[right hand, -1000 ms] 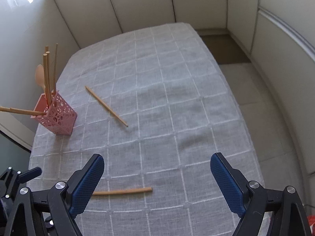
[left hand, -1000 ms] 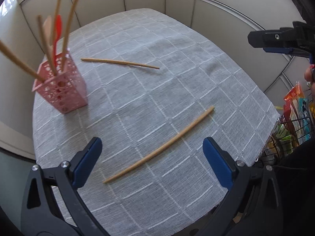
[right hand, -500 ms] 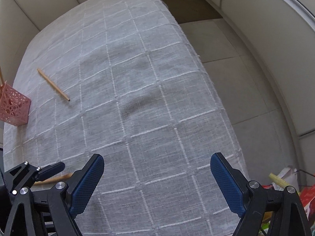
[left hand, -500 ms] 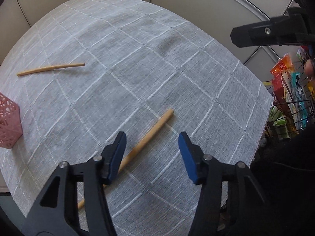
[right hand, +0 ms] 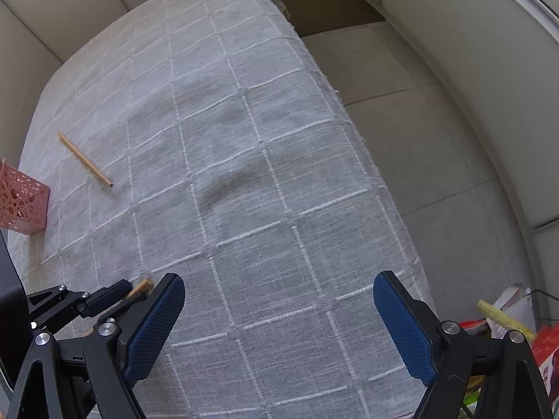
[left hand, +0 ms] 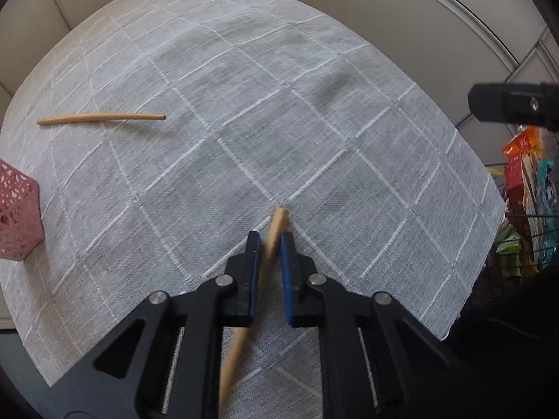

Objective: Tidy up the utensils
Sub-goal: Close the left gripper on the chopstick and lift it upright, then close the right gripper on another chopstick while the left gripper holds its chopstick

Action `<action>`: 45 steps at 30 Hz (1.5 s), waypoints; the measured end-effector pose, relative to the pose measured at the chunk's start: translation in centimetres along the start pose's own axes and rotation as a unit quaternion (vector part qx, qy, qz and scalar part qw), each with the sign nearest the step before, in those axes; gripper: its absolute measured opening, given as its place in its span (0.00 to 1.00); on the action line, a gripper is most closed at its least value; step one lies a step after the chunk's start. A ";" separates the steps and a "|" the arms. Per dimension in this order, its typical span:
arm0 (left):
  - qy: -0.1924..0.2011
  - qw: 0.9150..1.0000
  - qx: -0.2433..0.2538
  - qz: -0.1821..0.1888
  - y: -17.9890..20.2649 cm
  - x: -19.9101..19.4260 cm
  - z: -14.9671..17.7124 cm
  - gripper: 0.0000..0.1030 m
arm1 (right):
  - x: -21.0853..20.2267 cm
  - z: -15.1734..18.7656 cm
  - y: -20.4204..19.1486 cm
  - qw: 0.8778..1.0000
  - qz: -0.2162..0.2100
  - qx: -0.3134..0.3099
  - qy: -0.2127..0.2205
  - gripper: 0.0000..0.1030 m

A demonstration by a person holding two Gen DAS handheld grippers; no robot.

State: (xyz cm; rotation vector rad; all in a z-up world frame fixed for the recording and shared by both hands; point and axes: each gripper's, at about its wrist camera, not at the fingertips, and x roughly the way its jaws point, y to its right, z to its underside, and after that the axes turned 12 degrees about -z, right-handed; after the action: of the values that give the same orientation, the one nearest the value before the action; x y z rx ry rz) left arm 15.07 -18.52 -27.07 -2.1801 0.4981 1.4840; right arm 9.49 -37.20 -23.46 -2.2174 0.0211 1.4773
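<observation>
My left gripper [left hand: 269, 244] is shut on a wooden chopstick [left hand: 276, 225] near its thick end, low over the grey checked tablecloth [left hand: 279, 104]; the stick runs back under the gripper. It also shows in the right wrist view [right hand: 141, 285]. A second chopstick [left hand: 101, 118] lies flat at the far left, and shows in the right wrist view [right hand: 85, 159]. The pink perforated utensil holder [left hand: 17, 223] stands at the left edge, also in the right wrist view [right hand: 21, 202]. My right gripper [right hand: 279, 317] is open and empty above the cloth.
The table's right edge drops to a tiled floor [right hand: 419, 104]. Snack packets in a wire basket [left hand: 527, 209] sit beyond the right corner. Beige wall panels [left hand: 384, 7] surround the table.
My left gripper came down over the near chopstick and closed on it. The right gripper tilted toward the table's right side; the holder slid to the frame edge.
</observation>
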 end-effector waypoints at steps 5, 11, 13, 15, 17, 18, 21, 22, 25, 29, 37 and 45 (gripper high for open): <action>0.000 0.999 -0.047 0.003 -2.1 -0.5 0.1 0.09 | 0.4 0.1 -0.6 1.000 0.002 -0.008 -0.006 0.89; 0.016 0.993 -0.119 0.017 -6.4 -3.0 1.8 0.09 | 0.9 0.0 -1.6 1.000 -0.001 -0.018 -0.008 0.89; 0.016 0.989 -0.146 0.023 -8.0 -3.5 2.6 0.09 | 1.4 -0.4 -2.6 0.999 -0.005 -0.031 -0.013 0.89; 0.015 0.985 -0.170 0.020 -9.2 -3.9 3.7 0.09 | 2.1 -1.1 -4.2 0.999 -0.014 -0.050 -0.016 0.89; 0.012 0.981 -0.192 0.026 -10.8 -4.0 4.4 0.09 | 3.0 -1.9 -6.0 0.997 -0.029 -0.073 -0.019 0.89; 0.013 0.979 -0.202 0.029 -11.2 -4.2 4.9 0.09 | 3.4 -2.3 -6.9 0.996 -0.036 -0.085 -0.019 0.89; 0.021 0.975 -0.219 0.027 -12.4 -4.8 6.2 0.09 | 5.1 -3.9 -9.6 0.992 -0.058 -0.114 -0.020 0.84; 0.022 0.974 -0.223 0.027 -13.0 -5.0 6.7 0.09 | 5.8 -4.4 -10.5 0.990 -0.065 -0.123 -0.022 0.79; 0.024 0.972 -0.232 0.023 -13.9 -5.1 7.1 0.09 | 8.7 -5.7 -12.6 0.985 -0.082 -0.143 -0.043 0.59; 0.031 0.971 -0.234 0.028 -15.0 -5.6 7.7 0.09 | 12.6 -6.7 -14.7 0.980 -0.078 -0.172 -0.062 0.34; 0.028 0.971 -0.235 0.035 -16.0 -5.4 8.2 0.09 | 16.9 -7.7 -15.3 0.978 -0.084 -0.177 -0.070 0.24; 0.034 0.972 -0.233 0.027 -16.6 -5.9 8.3 0.09 | 16.4 -6.4 -15.8 0.972 -0.089 -0.210 -0.059 0.11</action>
State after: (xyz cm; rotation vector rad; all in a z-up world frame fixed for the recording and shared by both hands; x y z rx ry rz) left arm 15.43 0.12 -21.48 -2.5975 0.2476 1.6947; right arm 26.18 -21.71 -29.96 -2.3668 -0.5652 1.6227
